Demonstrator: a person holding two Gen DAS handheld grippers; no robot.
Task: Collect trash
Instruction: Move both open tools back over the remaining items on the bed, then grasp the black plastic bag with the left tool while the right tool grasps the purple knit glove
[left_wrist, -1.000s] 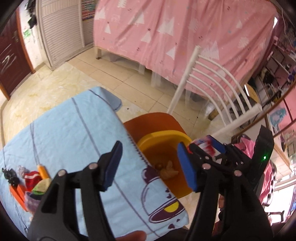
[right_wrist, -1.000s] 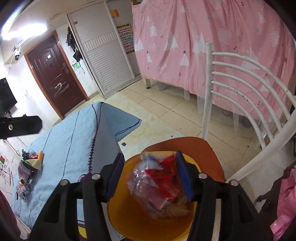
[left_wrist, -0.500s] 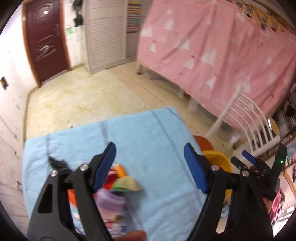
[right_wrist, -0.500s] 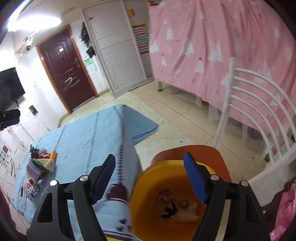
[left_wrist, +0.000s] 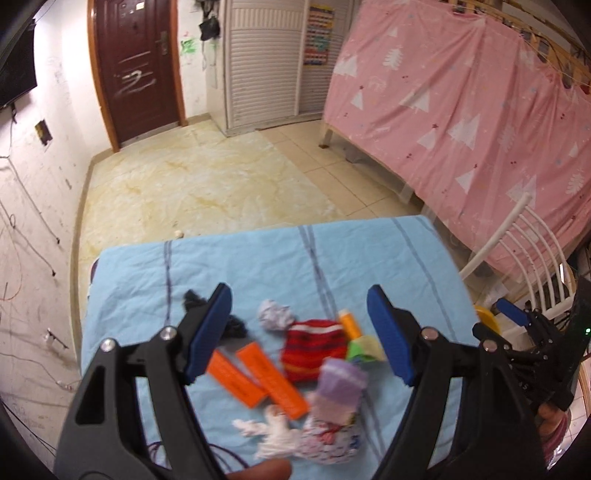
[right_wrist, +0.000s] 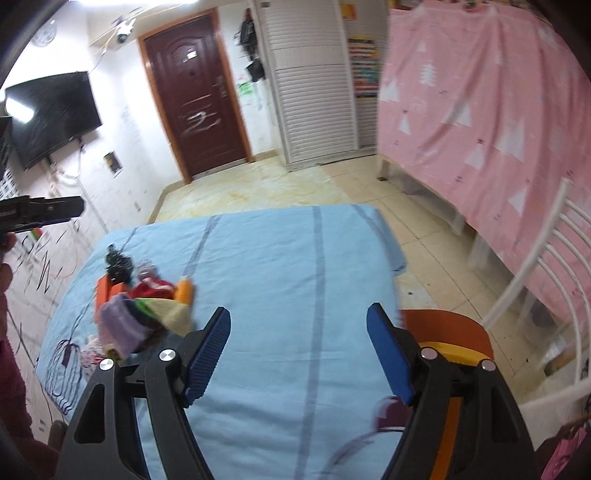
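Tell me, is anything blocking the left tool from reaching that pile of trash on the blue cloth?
Nothing visible does. The left tool hangs open above the trash pile, with only air between them.

Lay in a heap on the bench: two flat boxes left of a striped sock, a paper ball behind, a small bottle to its right. Stood right of the bench: a chair holding a tub.
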